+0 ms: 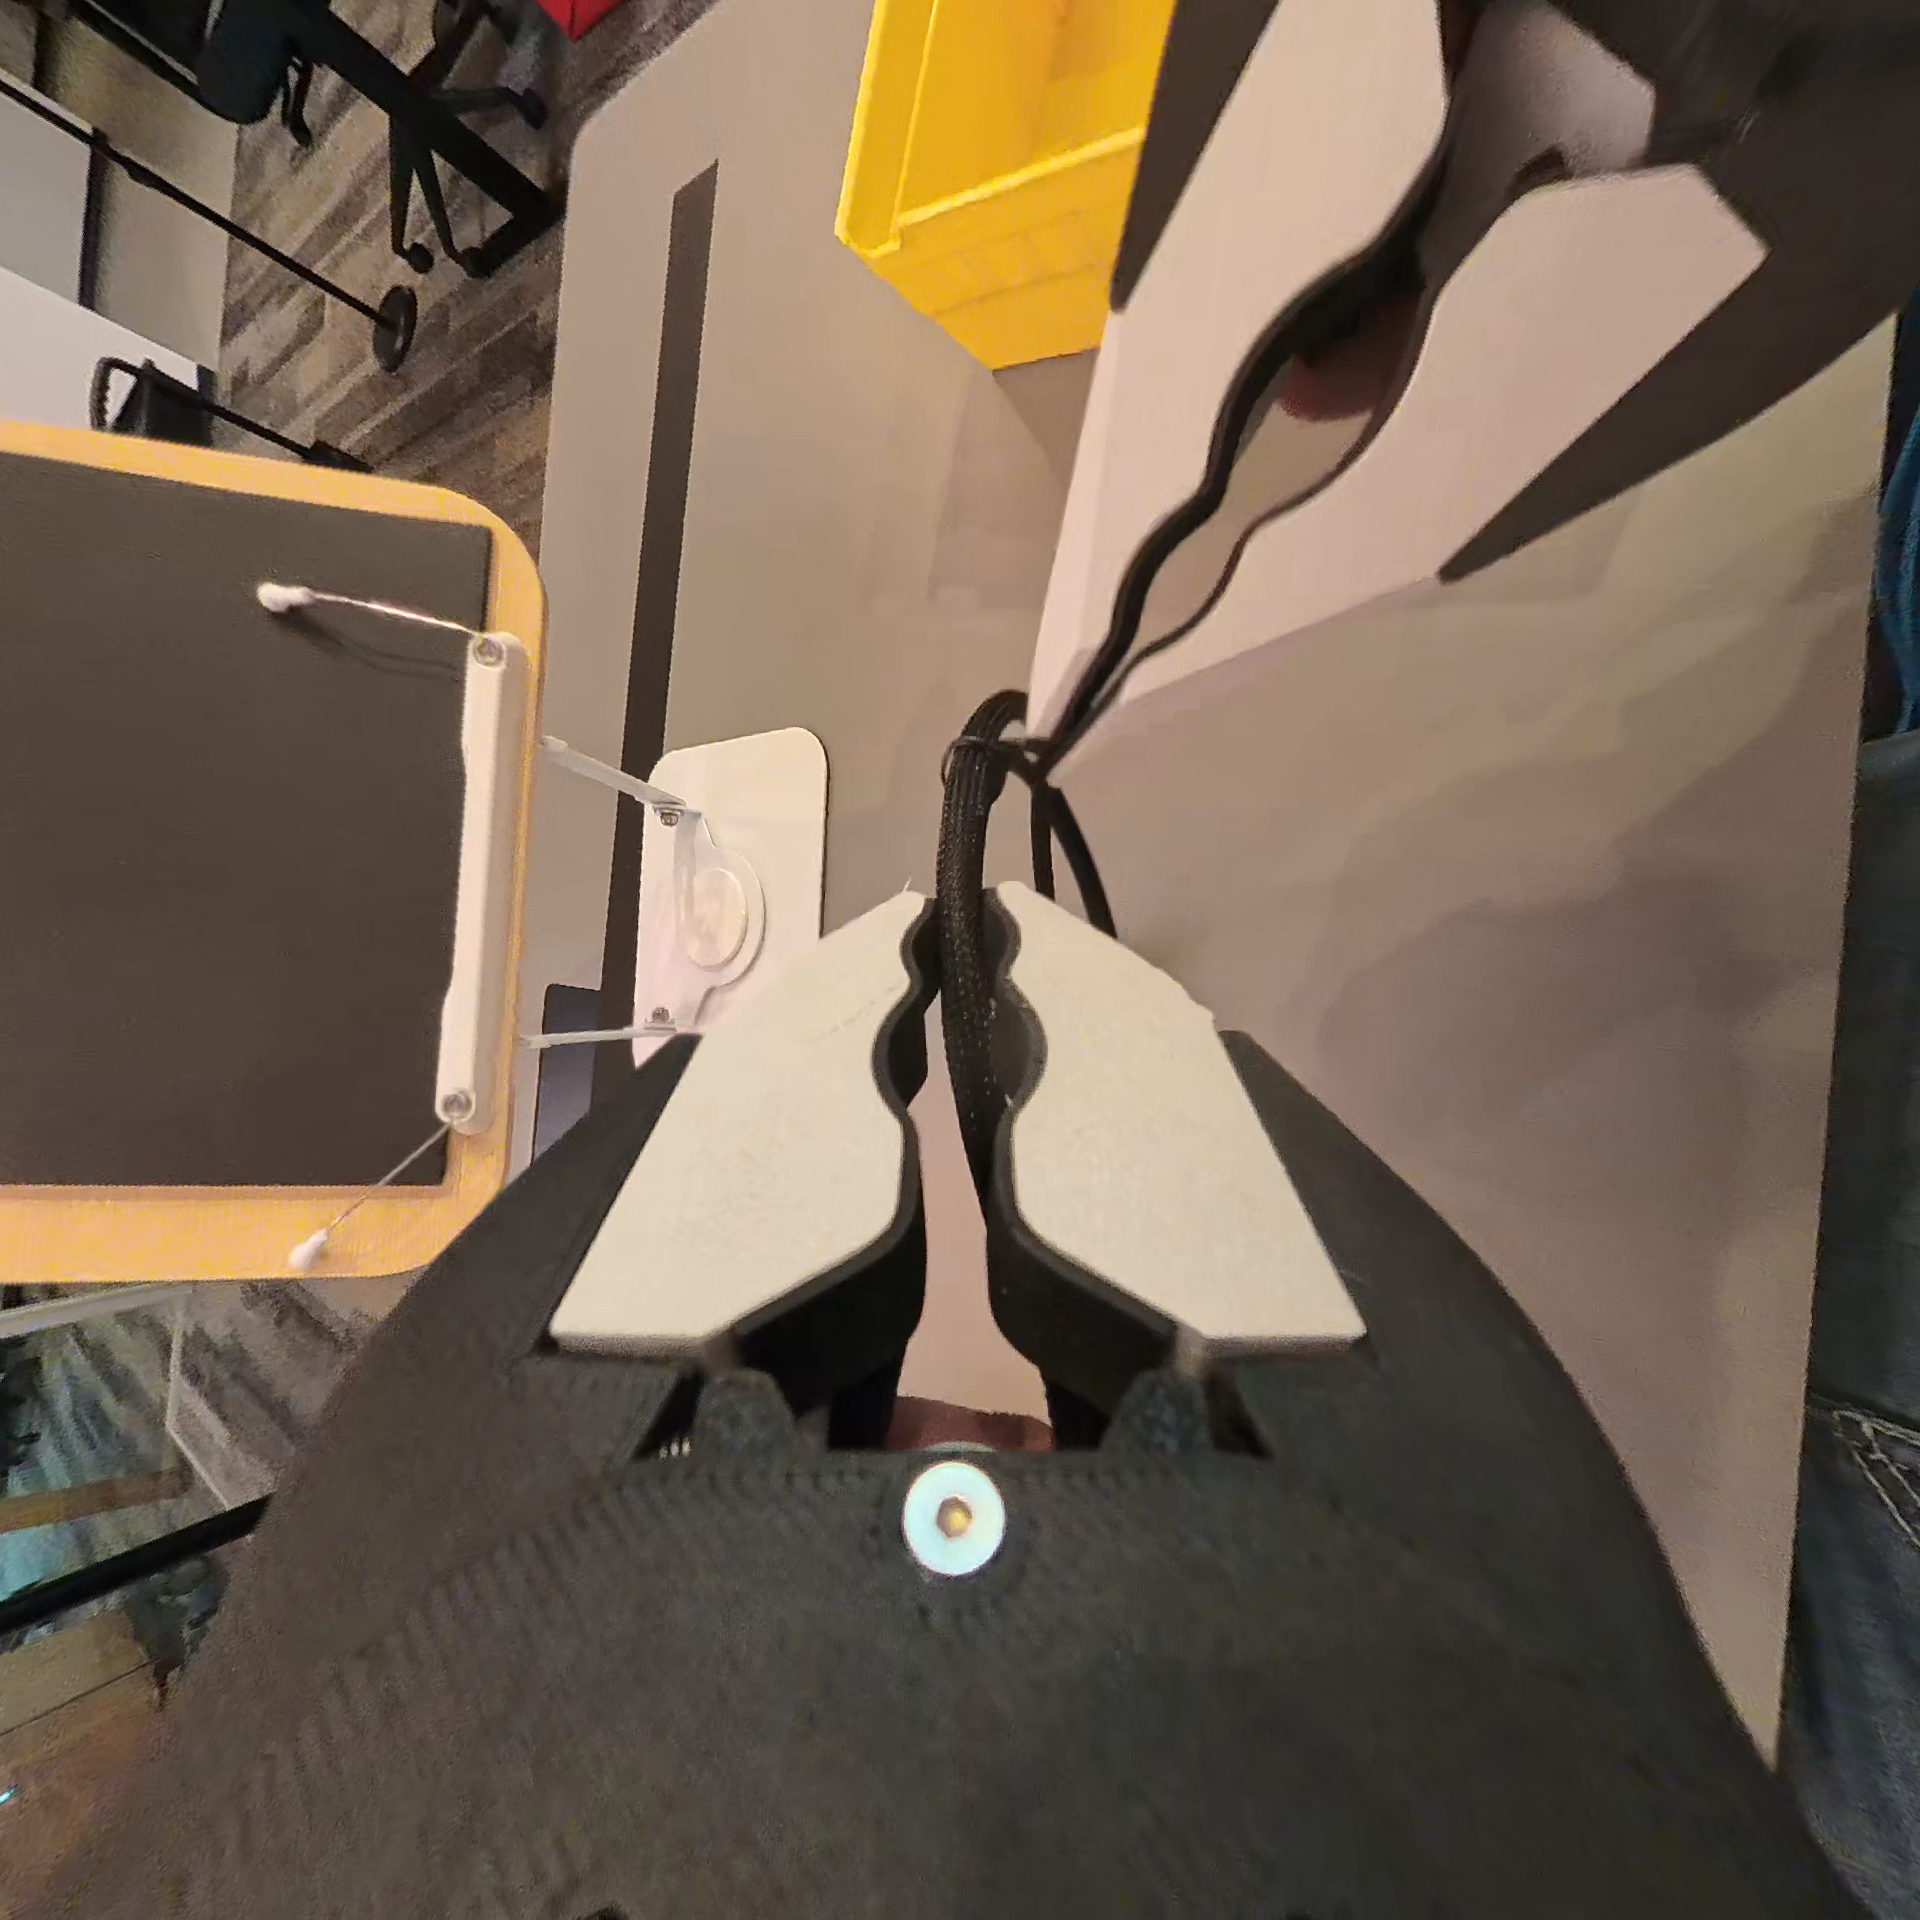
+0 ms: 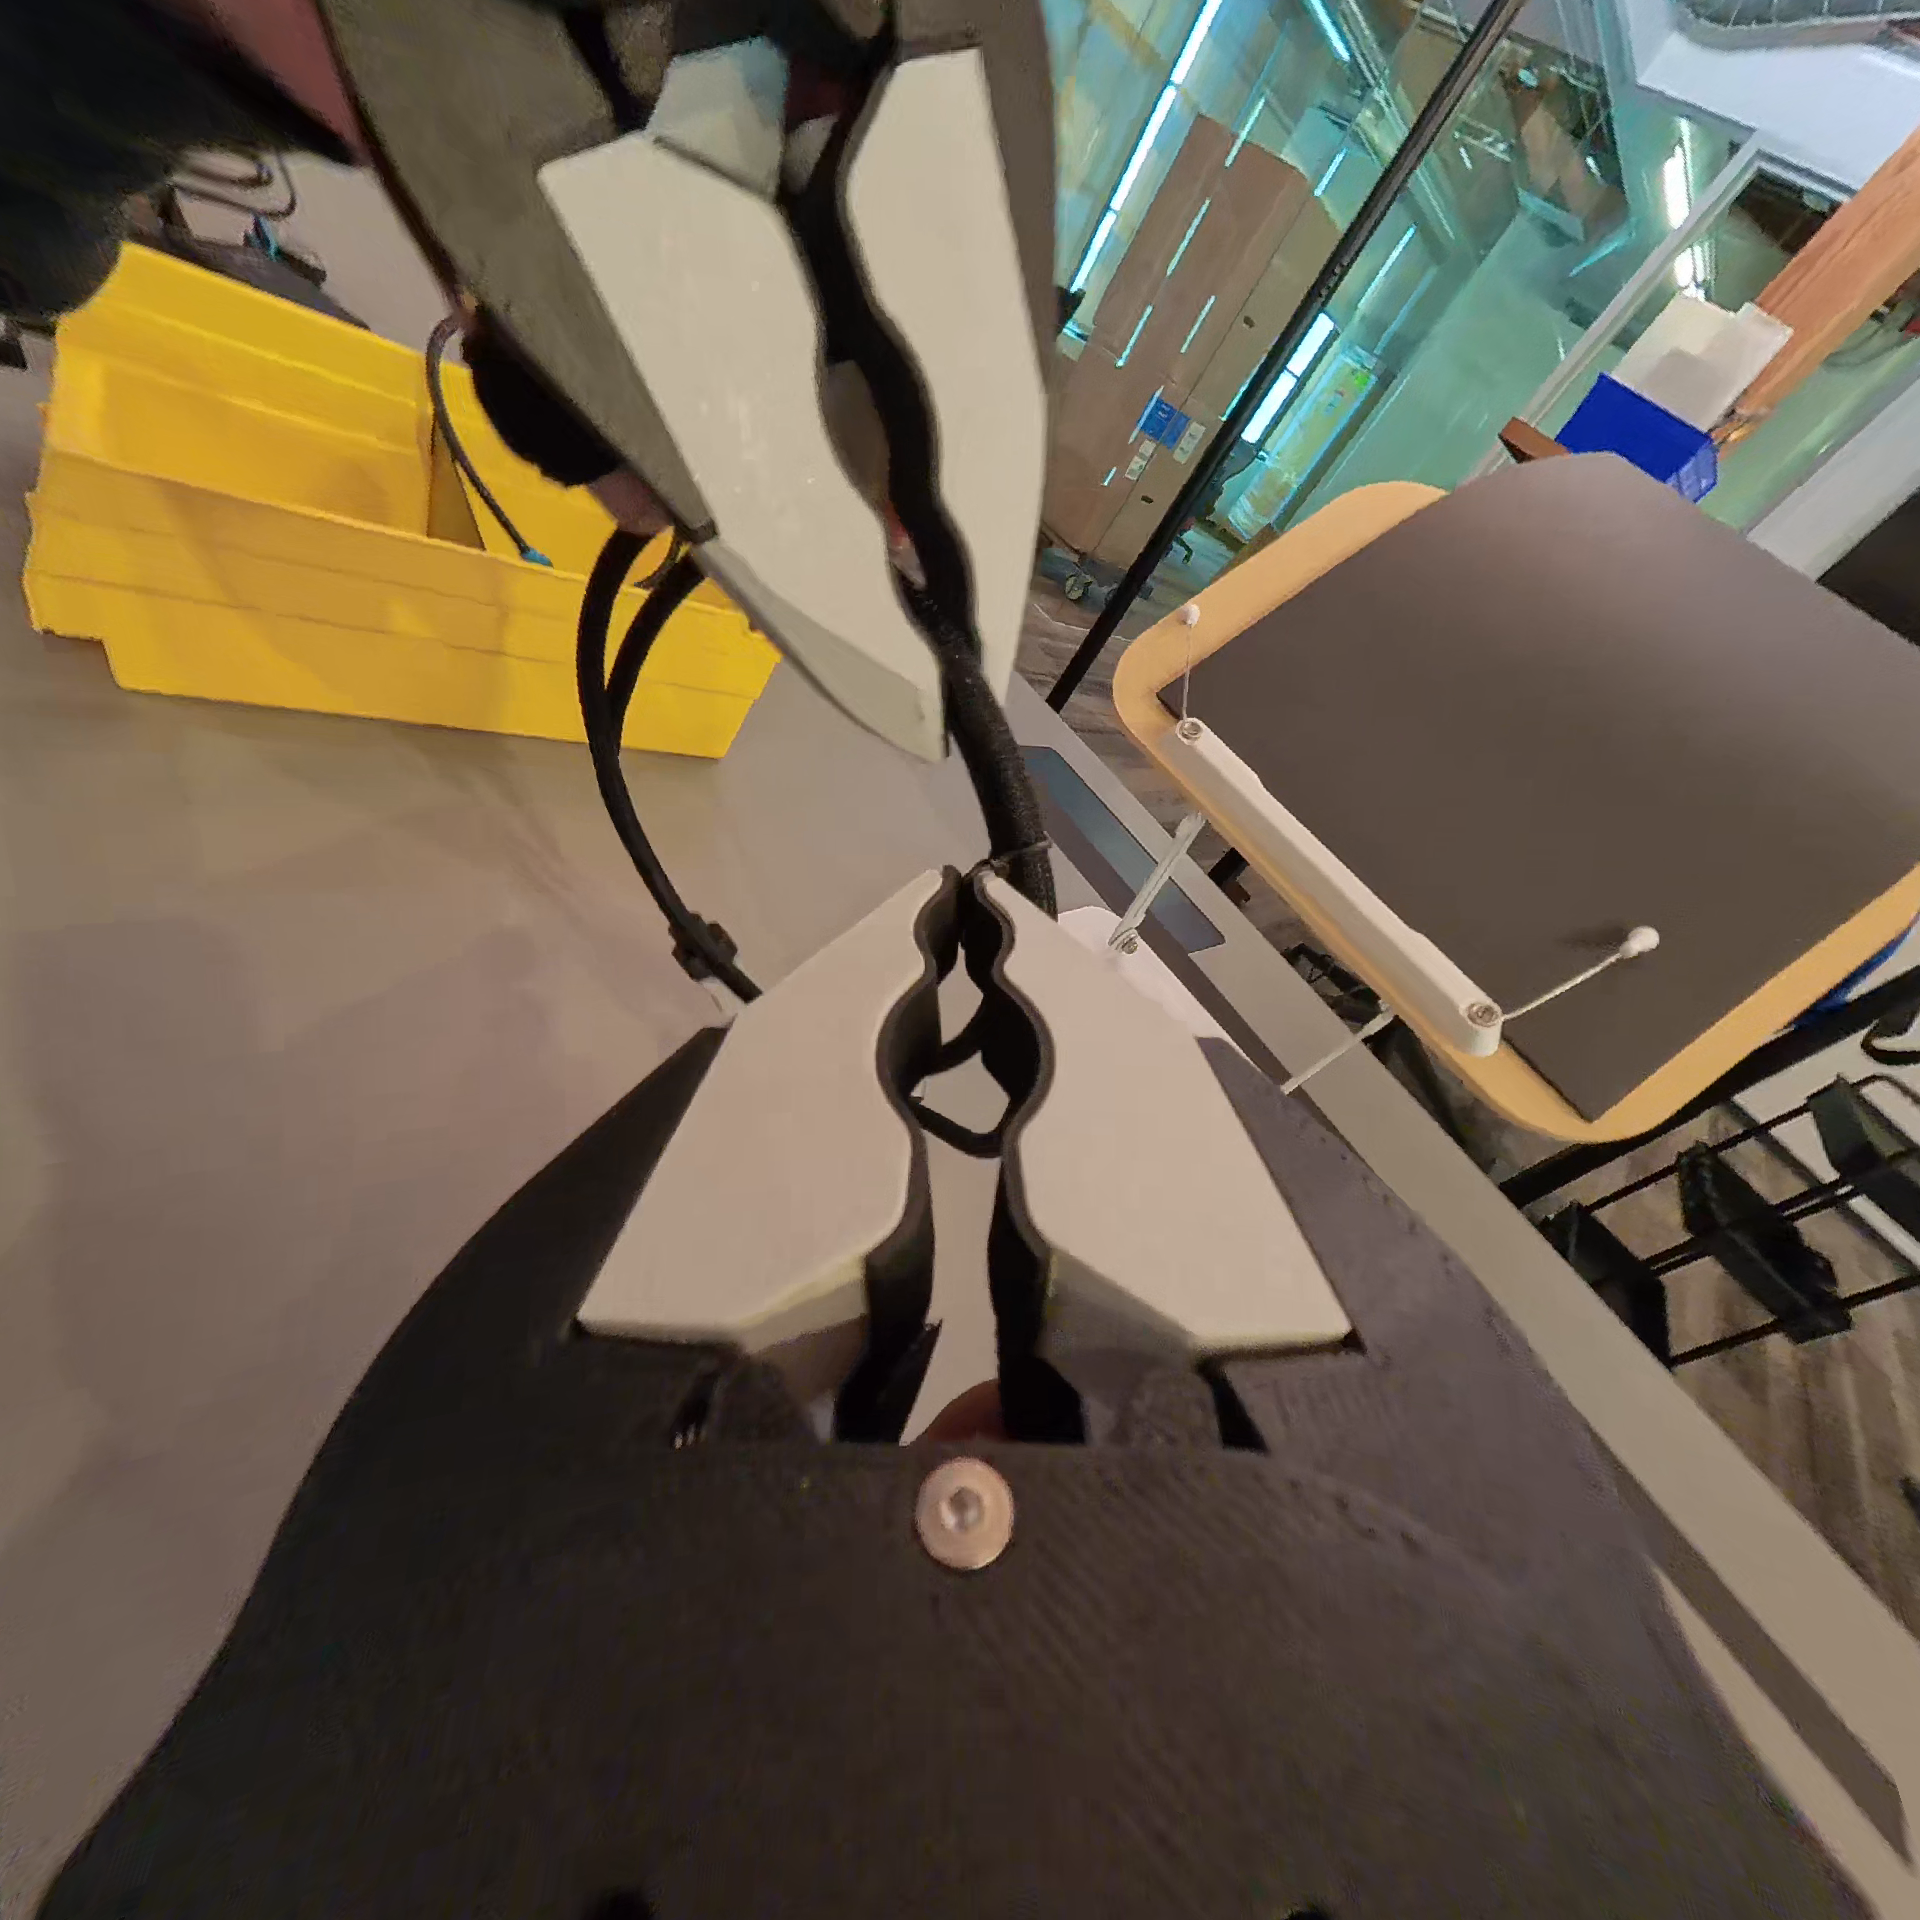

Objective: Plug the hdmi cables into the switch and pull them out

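My left claw (image 1: 961, 914) pinches the braided cable (image 1: 961, 997) above the tabletop (image 1: 883, 520). My right claw (image 2: 961, 894) clamps its thin strands; only that view shows its loop beside the yellow bin (image 2: 312, 582).

A smooth grey tabletop (image 2: 312, 935) carries the scene. A yellow plastic bin (image 2: 312, 582) rests on it toward the far side. A flat white rounded-corner plate (image 1: 748, 831) lies near the edge, beside a long dark strip (image 1: 675, 520) set into the surface.

Cable (image 1: 961, 997) ends hidden inside both grippers (plugs unseen); far gripper (image 1: 1070, 717) blurred.
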The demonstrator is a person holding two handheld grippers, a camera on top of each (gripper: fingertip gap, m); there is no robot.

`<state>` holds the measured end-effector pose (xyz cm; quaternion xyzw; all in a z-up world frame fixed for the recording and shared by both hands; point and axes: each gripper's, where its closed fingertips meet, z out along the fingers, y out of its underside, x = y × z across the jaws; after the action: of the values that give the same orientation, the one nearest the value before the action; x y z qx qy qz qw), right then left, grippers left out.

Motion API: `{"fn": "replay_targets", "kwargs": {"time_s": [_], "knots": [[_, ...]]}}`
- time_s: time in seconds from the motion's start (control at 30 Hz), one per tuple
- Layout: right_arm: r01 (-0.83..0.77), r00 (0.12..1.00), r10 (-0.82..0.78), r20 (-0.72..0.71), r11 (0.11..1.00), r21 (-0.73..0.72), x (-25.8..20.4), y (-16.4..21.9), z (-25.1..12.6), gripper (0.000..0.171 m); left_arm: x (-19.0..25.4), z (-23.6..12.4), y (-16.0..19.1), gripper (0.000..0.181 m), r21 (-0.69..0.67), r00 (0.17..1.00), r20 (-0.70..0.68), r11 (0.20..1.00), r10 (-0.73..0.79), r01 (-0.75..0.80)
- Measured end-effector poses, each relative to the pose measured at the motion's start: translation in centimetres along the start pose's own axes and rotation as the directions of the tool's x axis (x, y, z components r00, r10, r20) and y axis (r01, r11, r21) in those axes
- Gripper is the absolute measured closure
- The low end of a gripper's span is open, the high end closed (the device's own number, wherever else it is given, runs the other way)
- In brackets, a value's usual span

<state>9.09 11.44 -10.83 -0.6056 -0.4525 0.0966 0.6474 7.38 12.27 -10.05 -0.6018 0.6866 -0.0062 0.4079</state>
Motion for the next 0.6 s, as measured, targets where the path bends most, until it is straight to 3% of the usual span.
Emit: {"fn": "replay_targets", "kwargs": {"time_s": [0.4,0.6], "knots": [[0.104,0.989,-0.095,0.112,0.992,-0.071,-1.9,1.4,1.2,0.171,0.7,0.7,1.0,0.175,-0.197,0.978,-0.074,0.959,0.195,-0.206],[0.358,0.932,-0.364,0.002,0.917,-0.177,-1.3,2.4,1.4,0.171,0.7,1.8,1.3,0.175,-0.167,0.988,-0.121,0.980,0.092,-0.112]]}}
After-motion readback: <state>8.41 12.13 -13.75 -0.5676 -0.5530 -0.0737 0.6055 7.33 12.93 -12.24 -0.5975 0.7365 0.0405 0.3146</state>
